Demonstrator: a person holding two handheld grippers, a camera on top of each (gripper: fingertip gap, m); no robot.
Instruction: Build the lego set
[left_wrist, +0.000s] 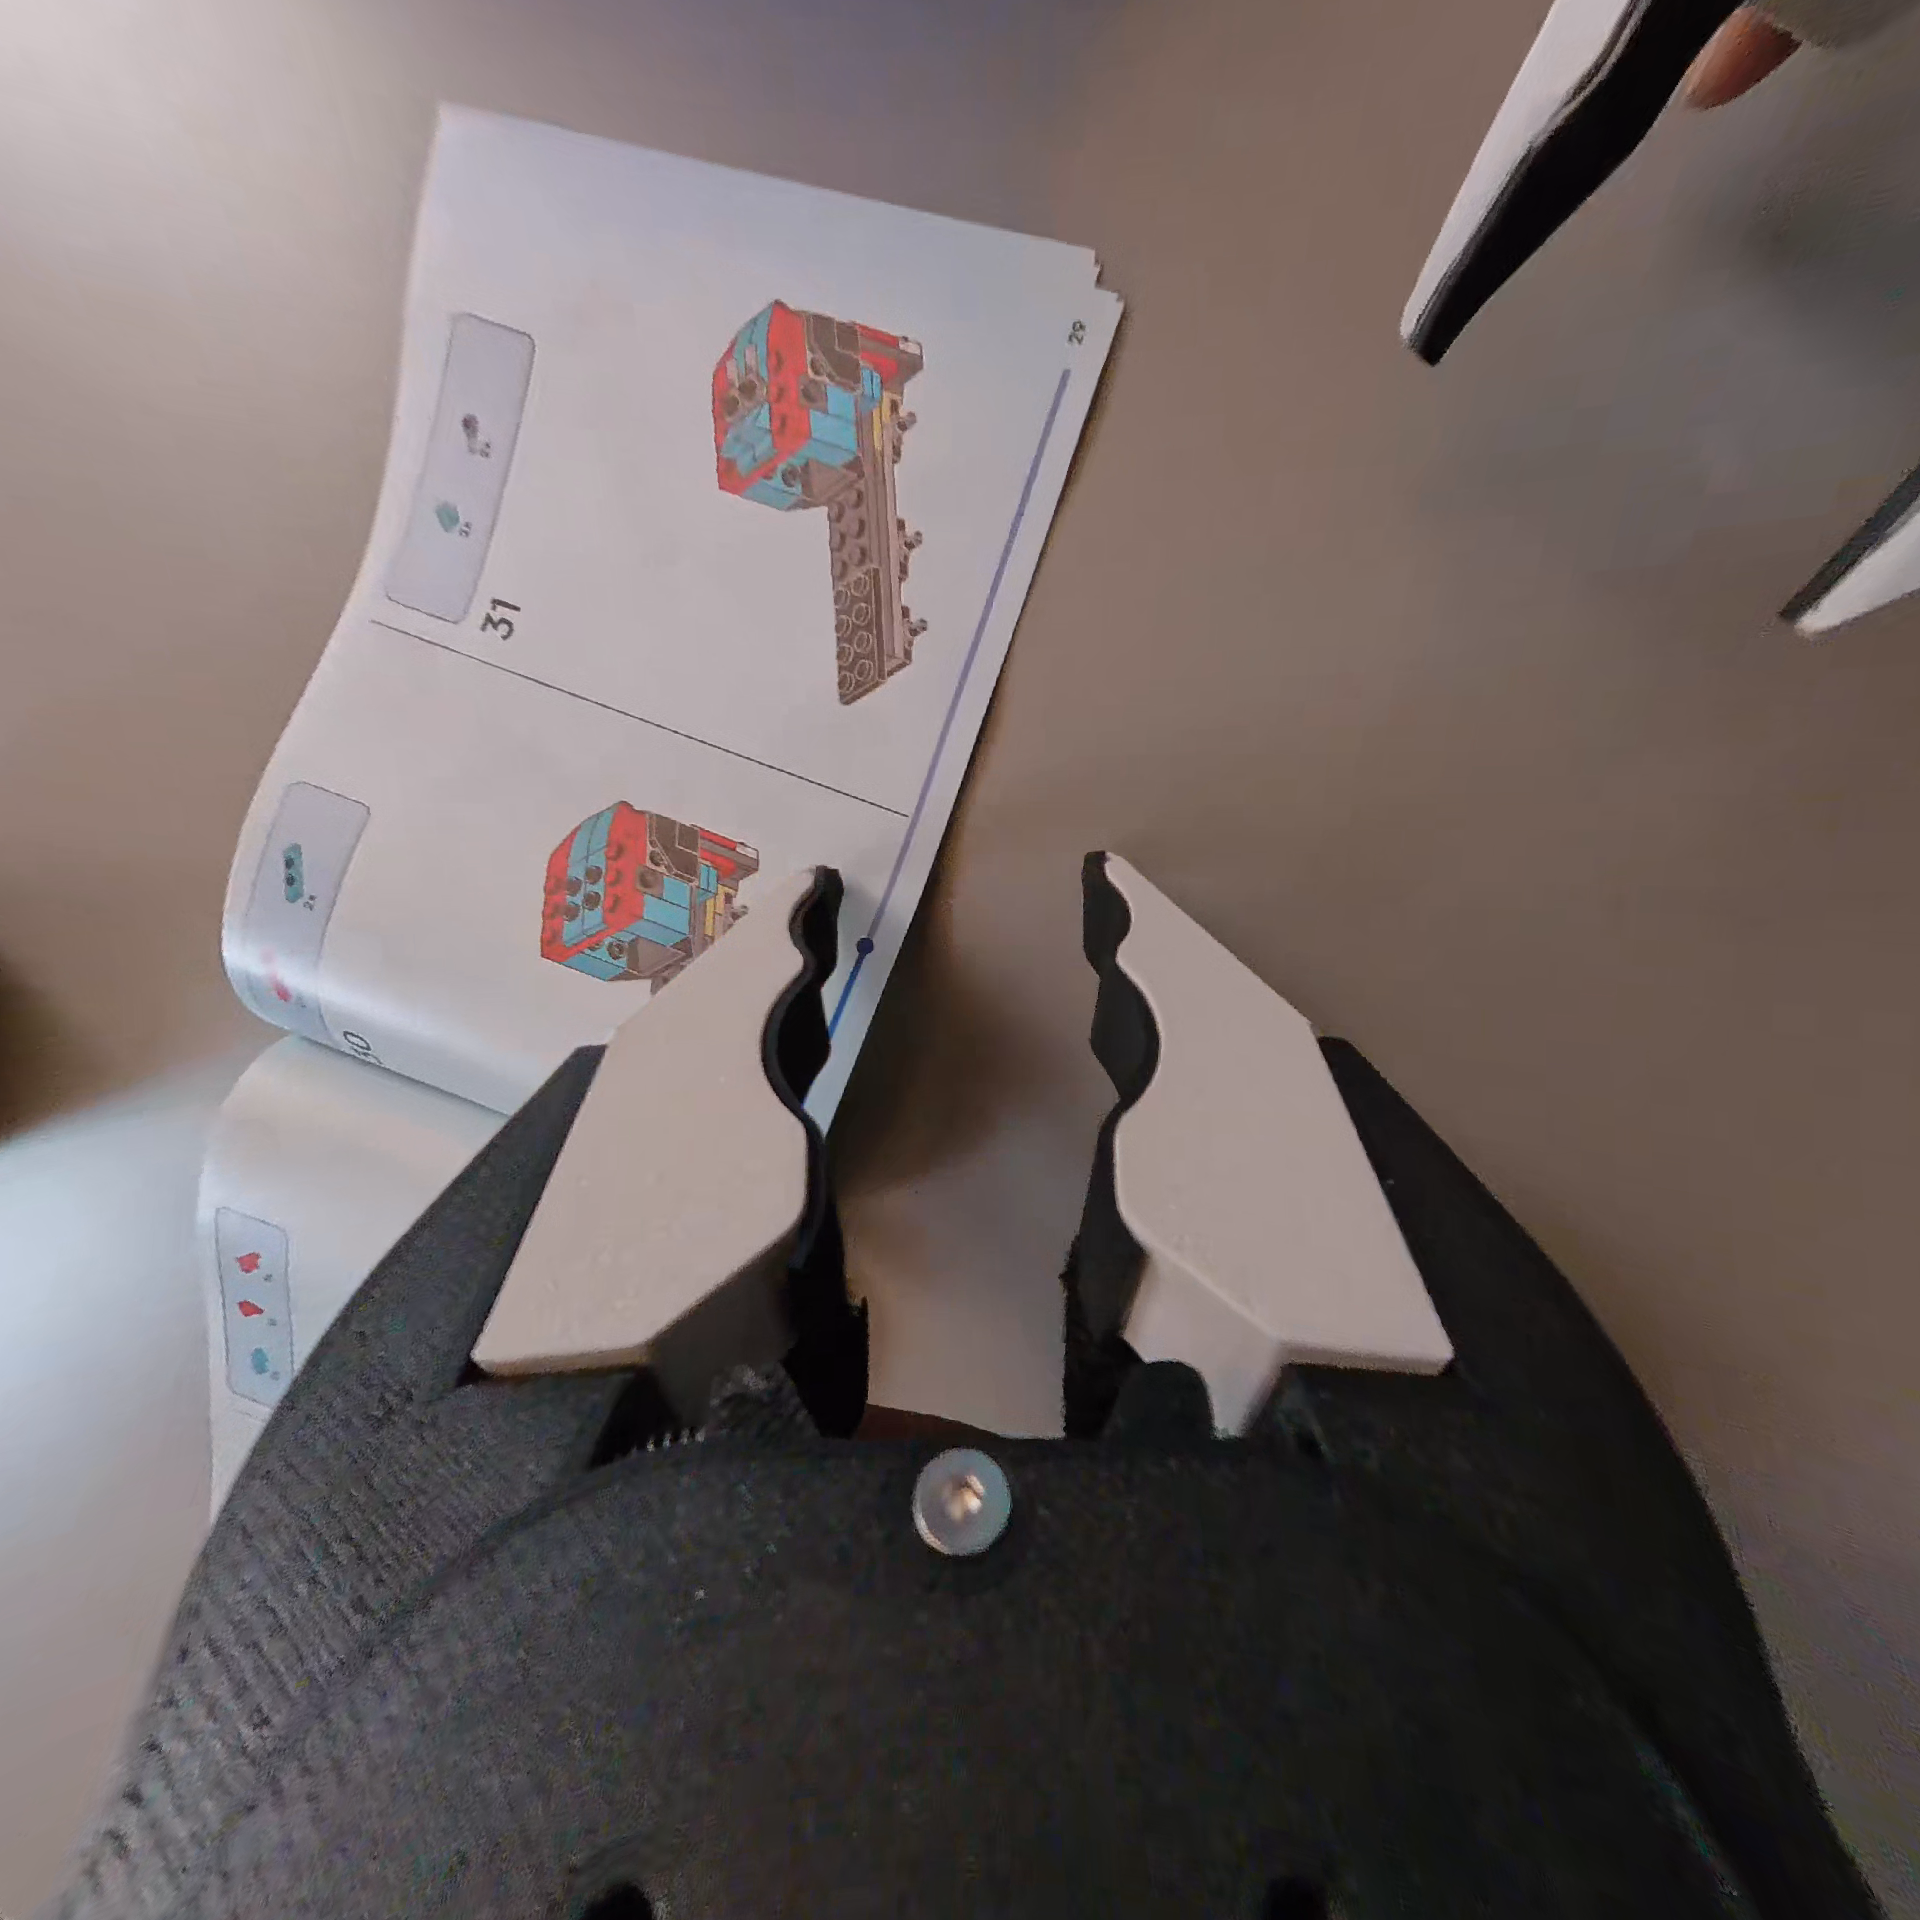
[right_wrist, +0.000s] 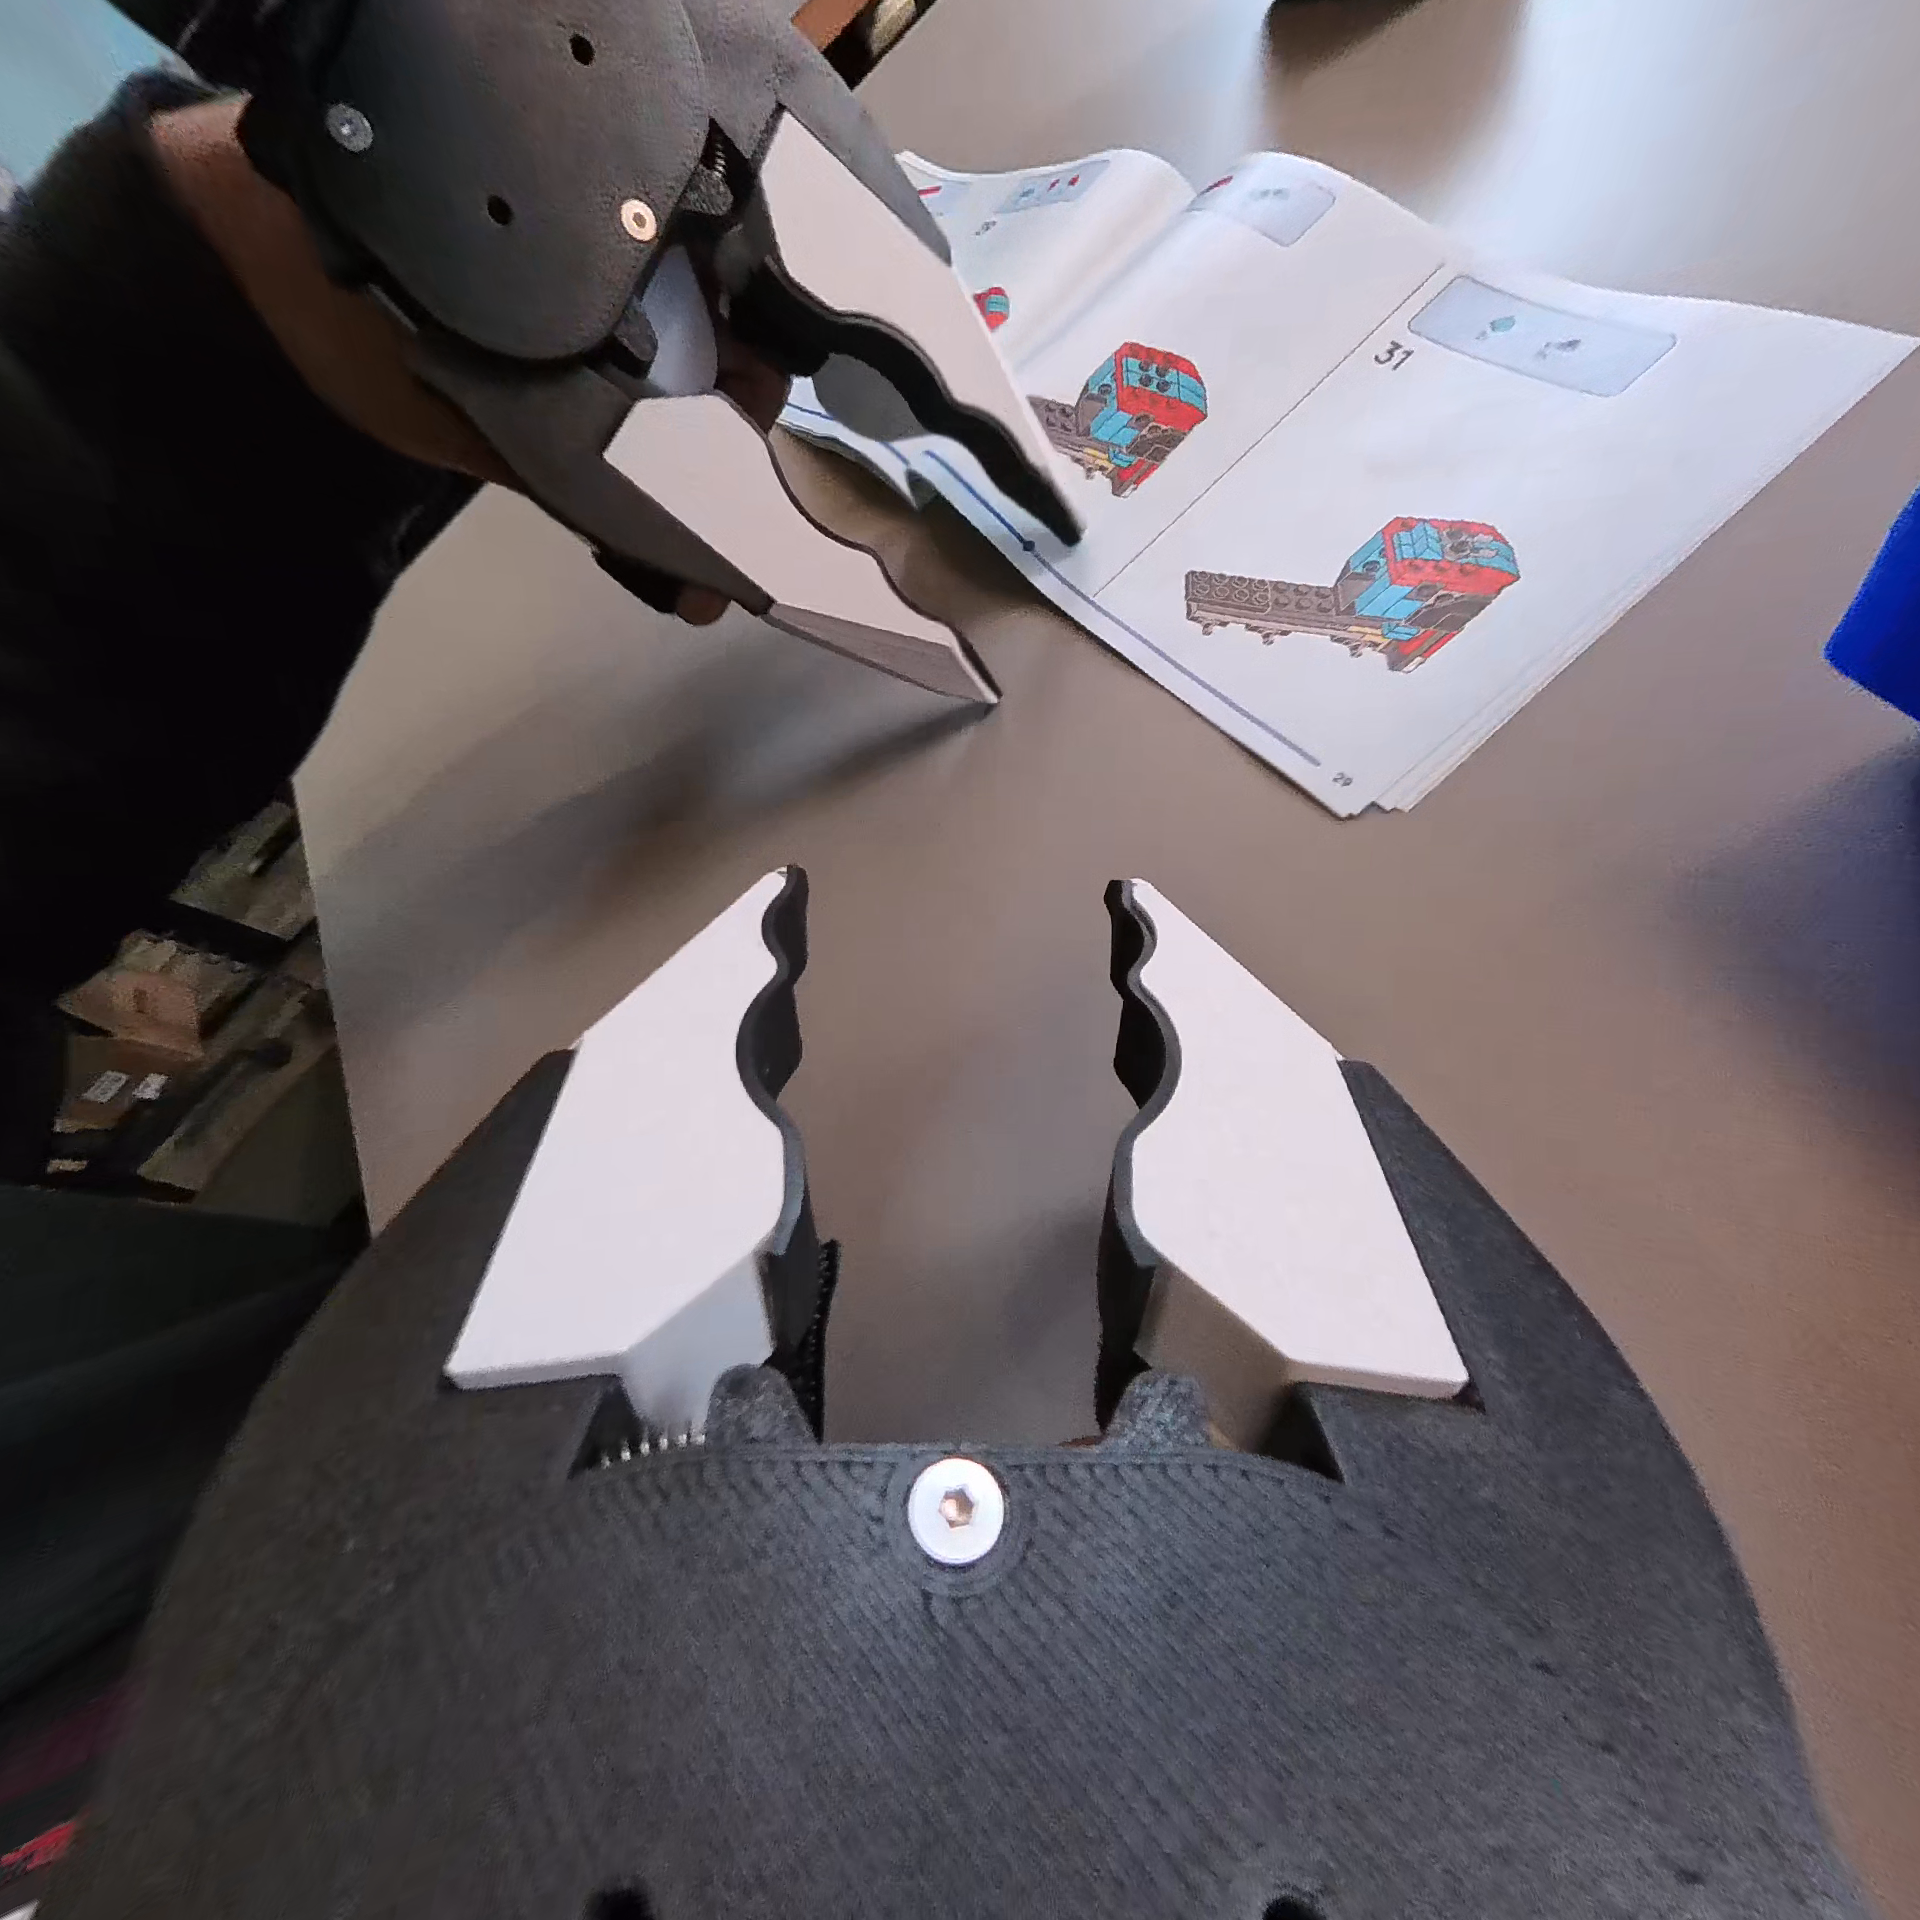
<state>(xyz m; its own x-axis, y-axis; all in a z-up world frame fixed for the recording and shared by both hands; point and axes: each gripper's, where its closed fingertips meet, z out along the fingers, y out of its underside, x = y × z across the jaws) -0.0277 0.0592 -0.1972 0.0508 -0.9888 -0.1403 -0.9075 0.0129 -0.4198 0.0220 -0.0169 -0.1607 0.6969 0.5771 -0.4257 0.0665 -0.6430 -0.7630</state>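
Observation:
An open instruction booklet (left_wrist: 665, 623) lies on the grey-brown table (left_wrist: 1403, 831), its pages picturing a red, teal and brown model. My left gripper (left_wrist: 961, 868) is open and empty at the booklet's near edge, one fingertip over the page margin, the other over bare table. In the right wrist view the booklet (right_wrist: 1455, 499) lies at the far right and the left gripper (right_wrist: 1023, 613) reaches down to its edge. My right gripper (right_wrist: 956, 883) is open and empty above bare table, short of the booklet. Its fingers (left_wrist: 1538, 197) show at the left view's top right. No loose bricks are visible.
A blue object (right_wrist: 1881, 634) sits at the right edge of the right wrist view. The table's left edge (right_wrist: 322, 987) drops off to boxes and clutter on the floor (right_wrist: 187, 1039). A person's dark sleeve (right_wrist: 125, 468) holds the left gripper. The grippers' ends are close to 10 cm from one another.

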